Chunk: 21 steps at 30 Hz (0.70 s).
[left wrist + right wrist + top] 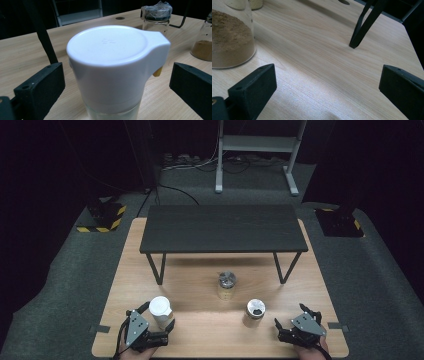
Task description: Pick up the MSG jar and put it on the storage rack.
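A glass jar with a white plastic lid point(160, 308) stands near the table's front left. In the left gripper view this white-lidded jar point(115, 67) sits between the jaws with gaps on both sides. My left gripper point(156, 319) point(116, 86) is open around it, not touching. A jar of brown powder point(254, 311) point(229, 42) stands front right. My right gripper point(290, 315) point(327, 82) is open just right of that jar, over bare wood. A third jar with a wrapped top point(227, 284) point(156, 15) stands mid-table.
A low black bench point(222, 227) on thin legs spans the back half of the wooden table point(200, 330). One bench leg point(364, 25) is ahead of my right gripper, another leg point(43, 35) rises left of the white-lidded jar. The brown powder jar point(203, 46) stands at the right.
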Each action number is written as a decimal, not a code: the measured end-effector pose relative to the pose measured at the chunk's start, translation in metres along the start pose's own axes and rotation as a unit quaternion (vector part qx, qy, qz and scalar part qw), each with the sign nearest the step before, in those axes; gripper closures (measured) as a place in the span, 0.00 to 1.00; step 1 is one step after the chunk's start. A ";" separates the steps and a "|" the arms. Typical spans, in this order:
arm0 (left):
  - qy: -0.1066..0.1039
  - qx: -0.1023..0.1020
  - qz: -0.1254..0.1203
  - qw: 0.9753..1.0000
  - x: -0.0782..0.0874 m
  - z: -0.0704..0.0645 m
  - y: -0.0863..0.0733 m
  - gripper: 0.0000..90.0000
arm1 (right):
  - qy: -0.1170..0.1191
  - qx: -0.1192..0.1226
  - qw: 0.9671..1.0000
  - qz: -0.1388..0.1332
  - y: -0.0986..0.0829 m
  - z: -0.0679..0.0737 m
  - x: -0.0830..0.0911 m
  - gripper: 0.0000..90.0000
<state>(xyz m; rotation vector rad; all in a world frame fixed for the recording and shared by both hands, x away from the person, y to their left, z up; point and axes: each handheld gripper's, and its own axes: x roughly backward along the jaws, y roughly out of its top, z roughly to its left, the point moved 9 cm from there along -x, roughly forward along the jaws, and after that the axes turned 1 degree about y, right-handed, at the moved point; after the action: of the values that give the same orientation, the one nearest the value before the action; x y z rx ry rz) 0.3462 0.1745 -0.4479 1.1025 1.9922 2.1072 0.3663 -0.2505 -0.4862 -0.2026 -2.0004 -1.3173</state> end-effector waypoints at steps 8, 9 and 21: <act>0.002 0.011 0.008 1.000 -0.005 0.006 -0.010 0.01 | 0.000 -0.001 1.000 -0.001 0.000 0.000 0.000 0.01; 0.003 0.012 0.007 1.000 -0.005 0.007 -0.010 0.01 | 0.000 -0.001 1.000 -0.001 0.000 0.000 0.000 0.01; 0.003 0.017 0.007 1.000 -0.009 0.009 -0.015 0.09 | 0.000 -0.001 1.000 -0.001 0.000 0.000 0.000 0.01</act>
<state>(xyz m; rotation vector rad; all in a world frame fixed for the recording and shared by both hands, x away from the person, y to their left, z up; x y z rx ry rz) 0.3507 0.1804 -0.4663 1.1194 2.0375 2.0926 0.3663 -0.2506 -0.4860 -0.2018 -1.9990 -1.3203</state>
